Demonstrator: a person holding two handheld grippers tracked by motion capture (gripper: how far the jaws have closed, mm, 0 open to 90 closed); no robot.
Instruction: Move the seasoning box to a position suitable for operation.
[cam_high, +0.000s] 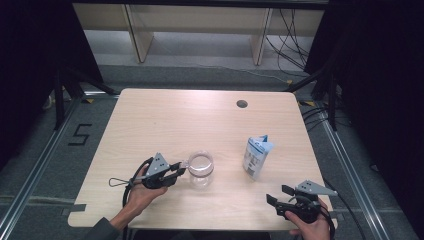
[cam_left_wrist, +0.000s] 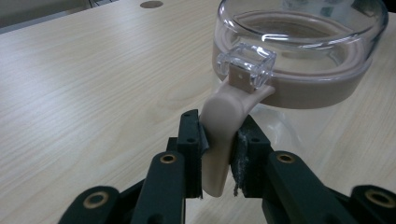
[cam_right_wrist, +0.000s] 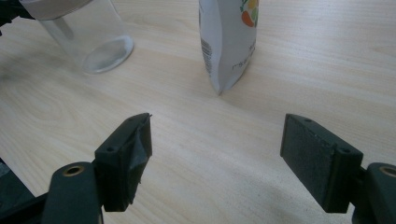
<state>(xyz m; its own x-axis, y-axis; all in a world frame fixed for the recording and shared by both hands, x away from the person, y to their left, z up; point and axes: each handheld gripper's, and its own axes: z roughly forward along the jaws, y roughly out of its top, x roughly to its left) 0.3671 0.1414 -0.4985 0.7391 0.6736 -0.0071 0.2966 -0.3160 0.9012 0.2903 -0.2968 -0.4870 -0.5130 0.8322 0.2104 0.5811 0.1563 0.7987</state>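
A clear glass jar (cam_high: 201, 170) with a beige-rimmed lid and a beige handle (cam_left_wrist: 219, 140) stands upright near the middle front of the table (cam_high: 165, 120). My left gripper (cam_high: 177, 172) is shut on that handle, its pads (cam_left_wrist: 192, 144) pressing both sides, as the left gripper view shows with the jar (cam_left_wrist: 299, 51) close ahead. A white standing pouch (cam_high: 257, 156) with print is right of the jar. My right gripper (cam_high: 277, 195) rests open near the front right corner, its jaws wide apart and nothing between them. The right gripper view shows the pouch (cam_right_wrist: 229, 37) ahead and the jar (cam_right_wrist: 88, 37) at upper left.
A round cable hole (cam_high: 242, 104) lies near the table's far edge. Light wooden furniture legs and cables stand on the floor behind the table. Metal rails run along the floor on both sides.
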